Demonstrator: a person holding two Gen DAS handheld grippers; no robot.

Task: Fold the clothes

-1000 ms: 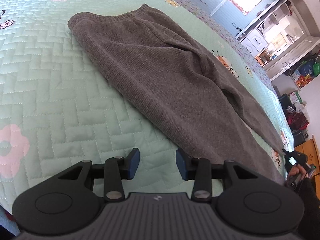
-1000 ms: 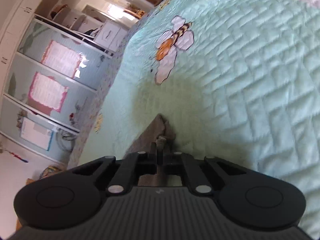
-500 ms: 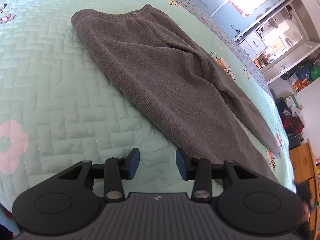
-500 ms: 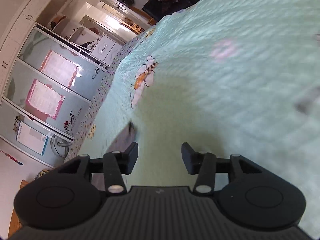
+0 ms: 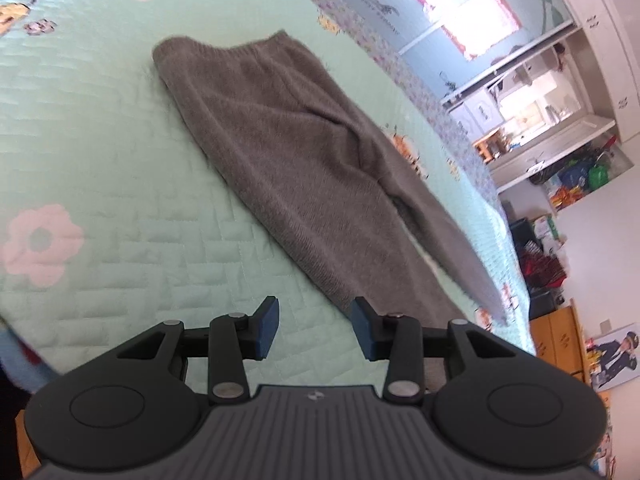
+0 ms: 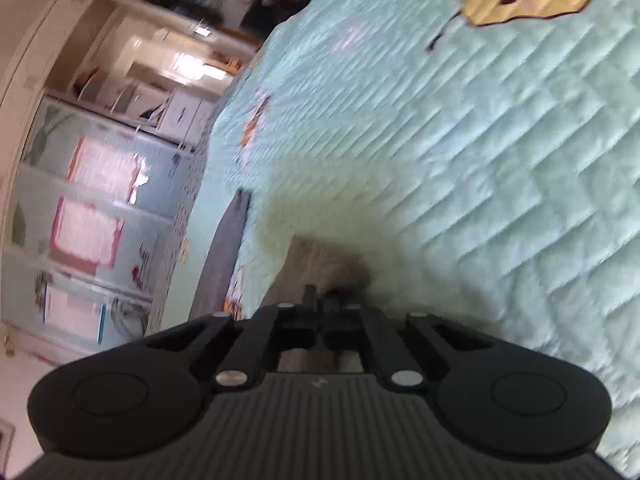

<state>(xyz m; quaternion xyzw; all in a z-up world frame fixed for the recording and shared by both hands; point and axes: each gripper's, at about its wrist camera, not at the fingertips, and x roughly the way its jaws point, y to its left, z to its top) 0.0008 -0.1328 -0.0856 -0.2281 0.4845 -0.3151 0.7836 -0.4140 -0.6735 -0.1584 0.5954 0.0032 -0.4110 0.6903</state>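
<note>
Grey knit trousers (image 5: 300,160) lie flat on the mint quilted bedspread (image 5: 100,140), waistband far left, legs running down to the right. My left gripper (image 5: 314,320) hovers open just short of the near leg's hem, its blue pads empty. In the right wrist view my right gripper (image 6: 320,300) is shut on the end of a trouser leg (image 6: 316,264), the cloth bunched at its tips. The other leg (image 6: 224,252) lies as a grey strip to the left on the bedspread (image 6: 460,160).
The bed's far edge runs along pale blue wardrobe doors (image 5: 460,12) and open white shelves (image 5: 540,100). Bags and clutter (image 5: 580,176) sit on the floor beyond the foot, beside a wooden cabinet (image 5: 560,332). The quilt is bare left of the trousers.
My right gripper let go of one leg end, opened, shifted, and has shut again on trouser cloth. The left gripper has drawn back a little and stays open.
</note>
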